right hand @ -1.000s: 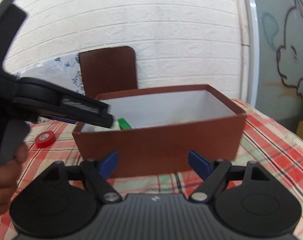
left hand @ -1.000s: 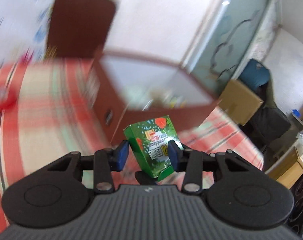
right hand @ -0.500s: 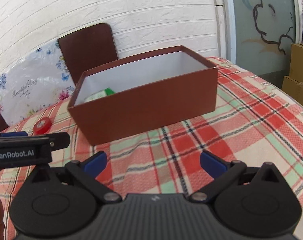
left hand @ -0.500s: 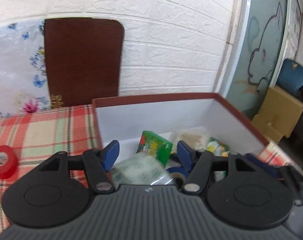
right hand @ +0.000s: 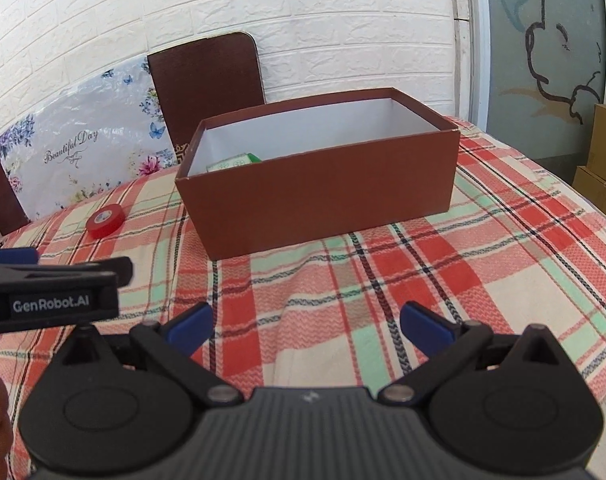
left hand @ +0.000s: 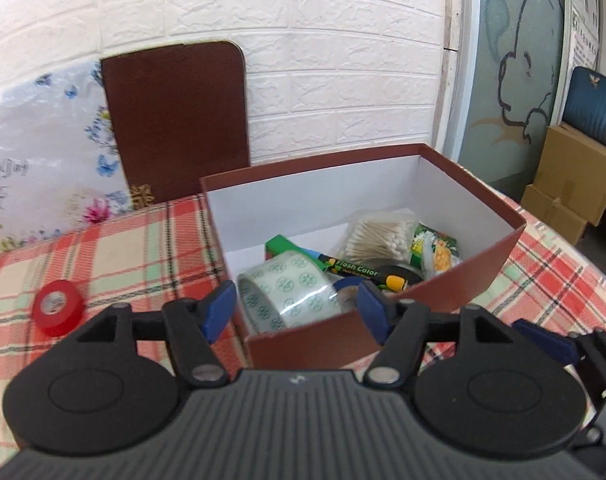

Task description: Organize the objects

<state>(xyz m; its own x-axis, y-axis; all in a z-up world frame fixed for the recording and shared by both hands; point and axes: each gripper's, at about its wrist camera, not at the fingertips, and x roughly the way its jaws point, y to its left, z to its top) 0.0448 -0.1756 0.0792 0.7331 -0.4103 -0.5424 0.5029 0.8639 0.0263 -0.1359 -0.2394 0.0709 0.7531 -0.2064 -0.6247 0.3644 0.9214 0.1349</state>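
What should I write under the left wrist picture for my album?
Open left claw hovers by a brown box holding tape, cotton swabs and a marker; red tape roll waits outside.

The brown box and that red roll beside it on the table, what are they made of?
The brown box looks like stiff cardboard: matte brown outside, plain white inside, with thin, sharply folded walls. The red roll is probably vinyl or electrical tape: smooth, slightly glossy red bands wound around a pale core. The tablecloth under both seems to be woven cotton-like fabric, since its plaid shows a visible weave.
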